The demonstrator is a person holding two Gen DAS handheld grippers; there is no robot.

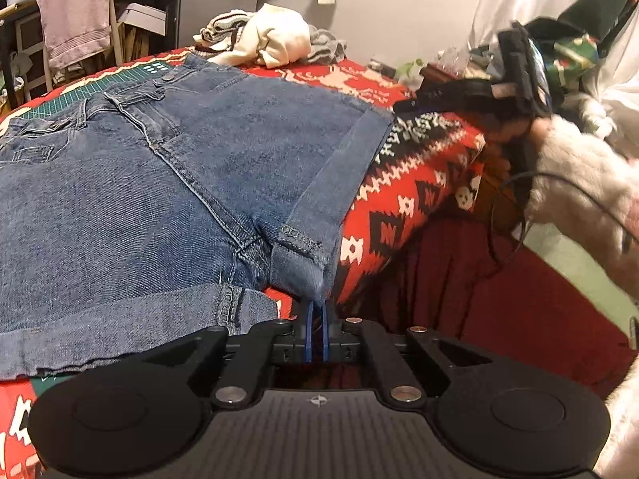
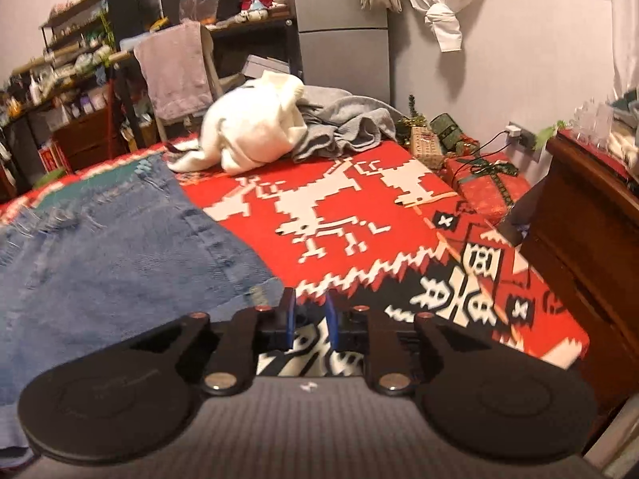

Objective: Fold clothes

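Note:
Blue denim shorts (image 1: 167,183) lie spread on a red patterned blanket (image 1: 419,183), waistband toward the far side. My left gripper (image 1: 317,305) is shut on the shorts' right leg hem at the crotch corner, near the blanket's front edge. In the right wrist view the shorts (image 2: 112,251) fill the left side. My right gripper (image 2: 310,309) hovers just off their right edge over the blanket (image 2: 359,195), fingers a little apart with nothing between them. The right gripper also shows in the left wrist view as a black device (image 1: 479,92) held by a hand in a fluffy sleeve (image 1: 583,175).
A pile of white and grey clothes (image 2: 279,127) sits at the far side of the blanket. A wooden cabinet (image 2: 591,231) stands to the right, with wrapped gifts (image 2: 487,183) beside it. A chair with a pink towel (image 2: 175,72) and cluttered shelves stand behind.

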